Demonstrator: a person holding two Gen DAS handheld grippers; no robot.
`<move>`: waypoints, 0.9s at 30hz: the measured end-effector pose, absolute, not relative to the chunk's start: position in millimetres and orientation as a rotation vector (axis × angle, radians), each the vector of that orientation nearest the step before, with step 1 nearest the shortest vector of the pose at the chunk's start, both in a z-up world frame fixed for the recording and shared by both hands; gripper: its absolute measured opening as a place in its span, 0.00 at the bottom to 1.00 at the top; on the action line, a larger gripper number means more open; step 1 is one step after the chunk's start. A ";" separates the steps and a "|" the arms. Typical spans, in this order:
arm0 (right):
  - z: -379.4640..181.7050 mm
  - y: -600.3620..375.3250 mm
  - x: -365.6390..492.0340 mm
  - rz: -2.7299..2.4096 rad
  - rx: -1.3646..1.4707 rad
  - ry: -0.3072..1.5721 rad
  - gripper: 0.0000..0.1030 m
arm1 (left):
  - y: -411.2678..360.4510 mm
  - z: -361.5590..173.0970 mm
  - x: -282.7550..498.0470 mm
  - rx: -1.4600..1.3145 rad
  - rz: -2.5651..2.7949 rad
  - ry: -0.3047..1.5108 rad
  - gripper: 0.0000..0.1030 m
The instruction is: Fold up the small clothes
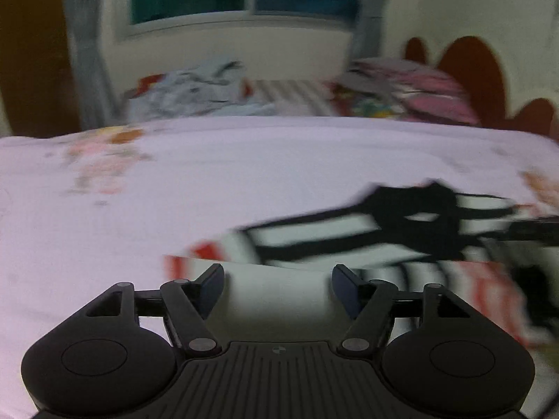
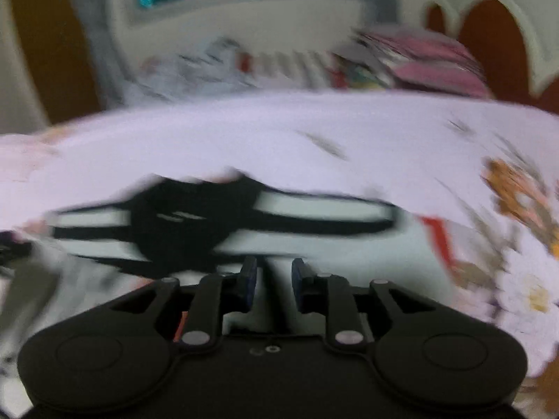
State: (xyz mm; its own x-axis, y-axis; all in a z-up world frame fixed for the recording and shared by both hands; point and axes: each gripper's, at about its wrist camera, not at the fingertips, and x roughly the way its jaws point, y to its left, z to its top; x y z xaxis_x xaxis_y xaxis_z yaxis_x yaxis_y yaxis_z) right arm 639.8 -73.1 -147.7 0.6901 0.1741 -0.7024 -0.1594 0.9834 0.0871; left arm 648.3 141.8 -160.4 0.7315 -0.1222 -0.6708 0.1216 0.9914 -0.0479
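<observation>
Orange flower print [image 2: 513, 188] (right view only), both grippers [image 1: 277, 286] [image 2: 273, 279] released above striped garment [image 1: 349, 234].

Open bedsheet [image 1: 244, 174] left of striped garment [image 1: 332, 237]; clothes pile [image 1: 195, 87] and pillows [image 1: 419, 90] crowd far edge.

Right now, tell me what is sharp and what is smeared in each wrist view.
Left wrist view: the left gripper is crisp, while the striped garment and bedsheet are streaked sideways by motion blur. Right wrist view: the right gripper is sharp, the garment and pile of clothes are smeared more heavily. Both views bow straight lines and darken at the corners.
</observation>
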 end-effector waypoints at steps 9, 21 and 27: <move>-180.3 -26.3 637.1 0.239 -0.072 0.879 0.21 | 117.0 -189.8 620.9 0.053 -0.143 0.796 0.66; -154.5 -71.6 596.5 0.139 -0.008 0.788 0.31 | 175.7 -176.8 567.5 -0.073 -0.040 0.680 0.68; -173.7 -24.7 563.8 0.261 -0.059 0.842 0.29 | 123.6 -183.0 565.5 -0.017 -0.118 0.734 0.68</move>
